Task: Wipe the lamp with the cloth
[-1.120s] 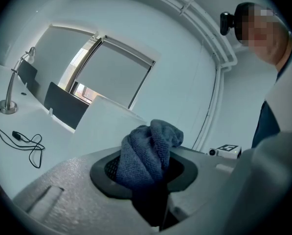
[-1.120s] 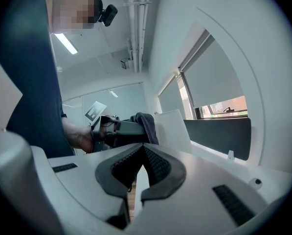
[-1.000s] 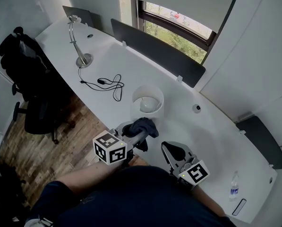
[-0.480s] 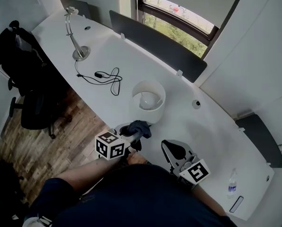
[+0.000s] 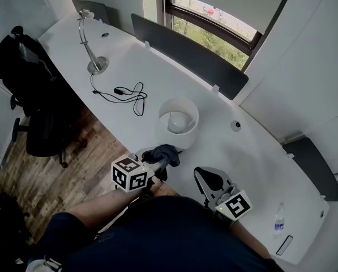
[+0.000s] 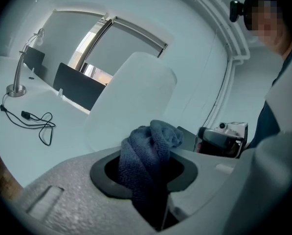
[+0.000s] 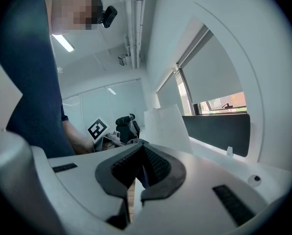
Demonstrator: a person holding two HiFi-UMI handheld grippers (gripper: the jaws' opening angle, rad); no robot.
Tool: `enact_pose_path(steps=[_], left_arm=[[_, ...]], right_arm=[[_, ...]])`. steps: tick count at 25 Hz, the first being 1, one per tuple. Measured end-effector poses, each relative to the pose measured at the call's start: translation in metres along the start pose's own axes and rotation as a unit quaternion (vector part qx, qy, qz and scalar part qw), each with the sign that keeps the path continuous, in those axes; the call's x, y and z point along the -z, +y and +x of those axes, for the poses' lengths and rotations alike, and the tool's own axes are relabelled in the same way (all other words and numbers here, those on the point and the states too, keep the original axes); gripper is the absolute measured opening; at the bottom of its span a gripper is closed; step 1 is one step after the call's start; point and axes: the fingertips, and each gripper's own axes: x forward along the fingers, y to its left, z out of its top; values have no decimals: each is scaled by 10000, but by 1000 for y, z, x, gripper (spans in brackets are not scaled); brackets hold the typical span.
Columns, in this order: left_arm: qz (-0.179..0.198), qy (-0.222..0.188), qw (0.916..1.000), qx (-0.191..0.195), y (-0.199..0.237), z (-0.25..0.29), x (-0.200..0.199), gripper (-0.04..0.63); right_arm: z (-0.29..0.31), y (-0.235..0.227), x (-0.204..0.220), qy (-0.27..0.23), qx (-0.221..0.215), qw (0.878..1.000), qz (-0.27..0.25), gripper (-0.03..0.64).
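A white drum-shaped lamp shade [image 5: 179, 122] stands on the white desk [image 5: 236, 157]. My left gripper [image 5: 161, 161] is shut on a dark blue cloth [image 5: 167, 152], bunched at its tip just in front of the shade's near side; I cannot tell whether it touches. In the left gripper view the cloth [image 6: 153, 148] sticks up from the jaws with the shade [image 6: 131, 99] close behind. My right gripper [image 5: 207, 178] hovers shut and empty, right of the cloth. The right gripper view shows its jaws [image 7: 141, 168] closed, with the shade [image 7: 168, 126] ahead.
A silver desk lamp [image 5: 88, 41] stands at the desk's far left end, with a black cable [image 5: 126, 94] coiled beside it. Dark divider panels [image 5: 185, 52] line the desk's back edge. A black office chair [image 5: 27, 67] sits left. A water bottle [image 5: 279, 224] stands at the right.
The head view shifted slightly over the first half second. The left gripper with the cloth stays just in front of the shade; the right gripper has barely moved.
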Motion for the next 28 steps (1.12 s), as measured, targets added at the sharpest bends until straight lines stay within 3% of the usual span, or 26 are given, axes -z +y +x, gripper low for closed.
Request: enact_pose_path(steps=[10,17,28], left_arm=[[395,-641,9971,104,-24,-28,-72,132],[568,-919,9941,119,-32,-40,-99,132],[512,-420,9976,-197,17,-30,-48,132]], right_arm=[[9,2,-10,-179,-96,9998,-46,11],[17,6,-16,-247,-183,9995,-70,11],[26,4,-6,-31,-146,9999,-11,11]])
